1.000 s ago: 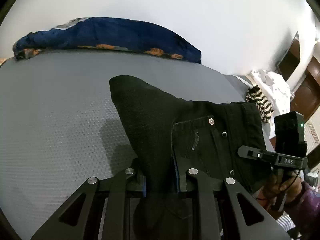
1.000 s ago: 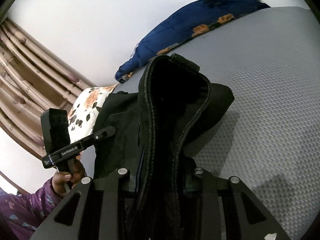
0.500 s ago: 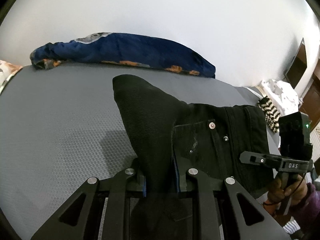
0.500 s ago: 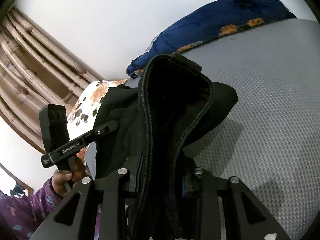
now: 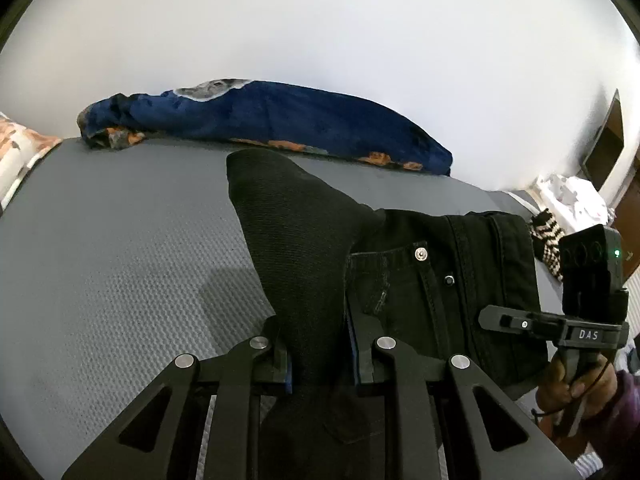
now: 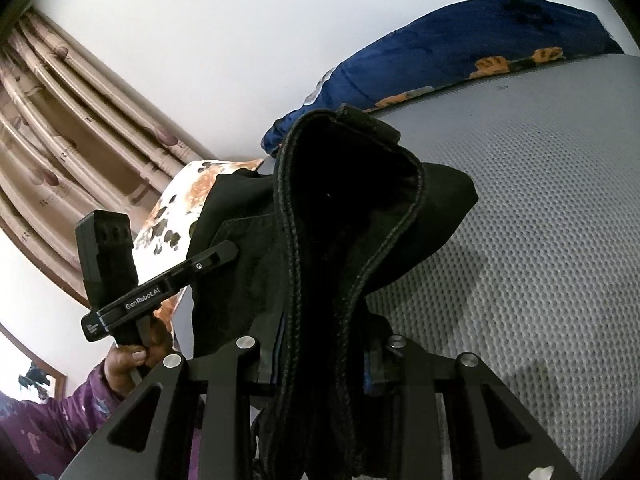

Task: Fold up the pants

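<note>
Bed (image 5: 120,264) grey and textured, white wall (image 5: 320,32) behind, curtain (image 6: 60,128) on one side. I count one blue blanket (image 5: 280,120), one floral pillow (image 6: 180,208), one pair of black pants (image 5: 304,248), lifted above the bed. Left gripper (image 5: 320,354) and right gripper (image 6: 320,364) both clenched on pants

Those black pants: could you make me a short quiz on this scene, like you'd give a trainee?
1. True or false: both grippers are shut on the black pants.
2. What lies along the far edge of the grey mattress? A) a blue blanket B) a red towel C) a laptop
3. In the left wrist view, what does the person's hand at the right hold?

Key:
1. True: left gripper, right gripper.
2. A, the blue blanket.
3. The right gripper's handle.
</note>
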{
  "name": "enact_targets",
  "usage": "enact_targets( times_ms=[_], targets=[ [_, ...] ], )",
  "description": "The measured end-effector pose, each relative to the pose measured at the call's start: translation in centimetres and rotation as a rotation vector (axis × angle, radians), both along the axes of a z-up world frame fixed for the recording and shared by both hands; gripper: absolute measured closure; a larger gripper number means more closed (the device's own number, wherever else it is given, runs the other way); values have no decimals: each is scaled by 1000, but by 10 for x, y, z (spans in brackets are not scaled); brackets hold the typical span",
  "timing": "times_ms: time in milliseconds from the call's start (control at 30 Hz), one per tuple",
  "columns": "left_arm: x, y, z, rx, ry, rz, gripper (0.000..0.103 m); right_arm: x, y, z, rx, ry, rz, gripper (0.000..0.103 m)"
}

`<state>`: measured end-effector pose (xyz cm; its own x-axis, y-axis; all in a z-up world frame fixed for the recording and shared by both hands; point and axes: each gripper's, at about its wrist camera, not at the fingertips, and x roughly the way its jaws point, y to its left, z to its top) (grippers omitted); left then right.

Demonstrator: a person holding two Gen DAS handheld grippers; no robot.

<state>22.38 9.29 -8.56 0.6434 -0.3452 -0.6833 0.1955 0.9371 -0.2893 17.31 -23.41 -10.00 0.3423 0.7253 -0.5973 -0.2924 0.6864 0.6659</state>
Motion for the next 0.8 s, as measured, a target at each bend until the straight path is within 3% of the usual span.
enact_targets(
  times_ms=[800],
  targets=[
    [67,42,4,30,-30,62,83,24,19,-5,26,-12,10,76]
  ],
)
